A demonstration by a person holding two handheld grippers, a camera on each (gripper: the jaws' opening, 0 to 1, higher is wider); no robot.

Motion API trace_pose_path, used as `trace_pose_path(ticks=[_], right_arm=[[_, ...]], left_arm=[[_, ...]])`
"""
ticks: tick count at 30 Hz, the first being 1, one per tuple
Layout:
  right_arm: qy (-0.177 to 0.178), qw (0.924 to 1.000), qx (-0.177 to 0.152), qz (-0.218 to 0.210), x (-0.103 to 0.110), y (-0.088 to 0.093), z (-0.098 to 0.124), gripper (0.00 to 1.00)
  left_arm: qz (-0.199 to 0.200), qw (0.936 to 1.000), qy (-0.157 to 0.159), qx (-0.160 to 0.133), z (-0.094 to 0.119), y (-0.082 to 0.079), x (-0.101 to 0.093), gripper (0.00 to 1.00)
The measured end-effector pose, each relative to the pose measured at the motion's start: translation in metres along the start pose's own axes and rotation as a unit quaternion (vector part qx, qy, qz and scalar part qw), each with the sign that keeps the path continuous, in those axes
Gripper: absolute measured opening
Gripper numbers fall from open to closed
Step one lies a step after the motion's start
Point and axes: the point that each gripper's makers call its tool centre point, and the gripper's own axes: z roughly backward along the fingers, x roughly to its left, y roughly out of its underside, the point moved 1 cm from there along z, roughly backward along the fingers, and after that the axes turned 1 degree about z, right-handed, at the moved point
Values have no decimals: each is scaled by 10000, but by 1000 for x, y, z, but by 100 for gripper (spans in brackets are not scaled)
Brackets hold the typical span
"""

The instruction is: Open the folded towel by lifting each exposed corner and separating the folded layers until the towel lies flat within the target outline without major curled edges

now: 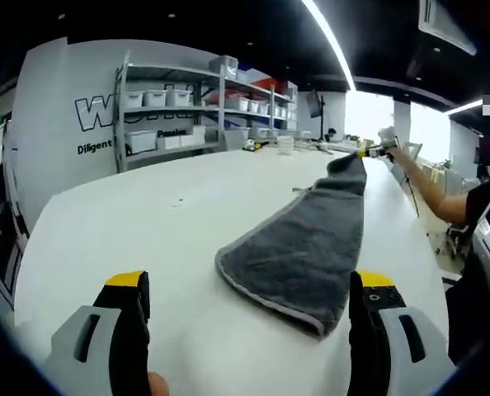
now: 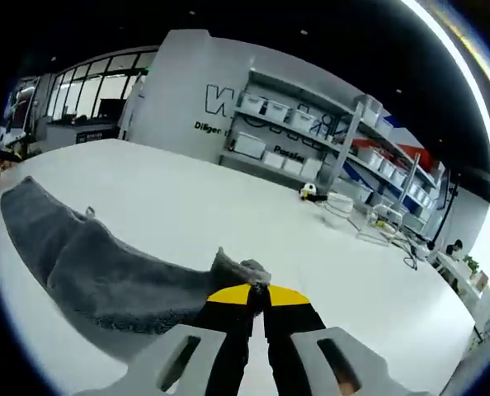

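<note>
Pinching a corner of the grey towel (image 2: 105,264) between the closed yellow-tipped jaws of the right gripper (image 2: 257,295). Trailing away left of the tool across the white table (image 2: 228,214). Shelving (image 2: 327,140) standing beyond, ahead of the jaws.

Workshop or lab premises. Metal shelving (image 1: 204,103) stocked with white storage bins (image 2: 249,144), large white worktable (image 1: 146,223), lettered wall signage (image 2: 220,103), ceiling strip lighting (image 1: 327,37).
</note>
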Motion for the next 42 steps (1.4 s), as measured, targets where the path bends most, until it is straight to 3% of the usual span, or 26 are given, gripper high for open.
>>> trace_pose_path(ticks=[8, 13, 16, 20, 31, 38, 42], right_arm=[[97, 9987, 488, -87, -13, 40, -17, 1], [87, 9970, 770, -36, -8, 61, -24, 1], [69, 9939, 1098, -30, -4, 77, -25, 1], [57, 9922, 1245, -23, -3, 84, -27, 1], [31, 9899, 1404, -167, -3, 92, -27, 6], [192, 9914, 1199, -486, -11, 84, -16, 31], [225, 9927, 1074, -495, -14, 76, -6, 40]], left_arm=[[37, 10000, 9, 14, -1, 2, -1, 99], [28, 10000, 26, -16, 0, 0, -1, 99], [35, 10000, 25, -3, -1, 0, 0, 99], [42, 10000, 25, 2, -1, 0, 0, 99], [77, 10000, 25, 16, -1, 2, 0, 99], [161, 9999, 17, -58, 0, 1, 0, 99], [252, 9997, 9, -42, -1, 2, 1, 99]])
